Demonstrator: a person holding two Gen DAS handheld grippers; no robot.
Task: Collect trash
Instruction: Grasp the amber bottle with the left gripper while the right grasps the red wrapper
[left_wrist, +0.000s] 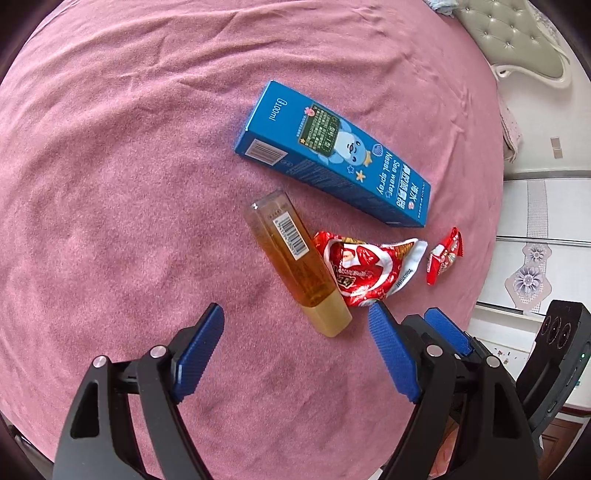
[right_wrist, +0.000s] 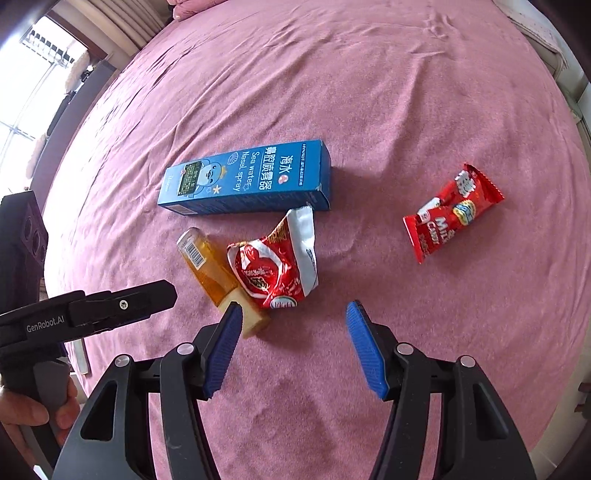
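Trash on pink bedspread (left_wrist: 129, 166), blue nasal spray box (left_wrist: 332, 155) beside amber bottle (left_wrist: 295, 262), crumpled red wrapper (right_wrist: 280, 266) touching bottle, small red candy wrapper (right_wrist: 450, 214) apart, left gripper (left_wrist: 295, 325) and right gripper (right_wrist: 291, 321) both empty, jaws spread above them.

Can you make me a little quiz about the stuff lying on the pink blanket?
1. True or false: the blue box lies flat on the pink blanket.
2. Which thing touches the amber bottle? A) the big red wrapper B) the small red candy wrapper C) the blue box
3. Fill in: both the left gripper and the right gripper are ____ and hold nothing.

Key: 1 true; 2 A; 3 open.
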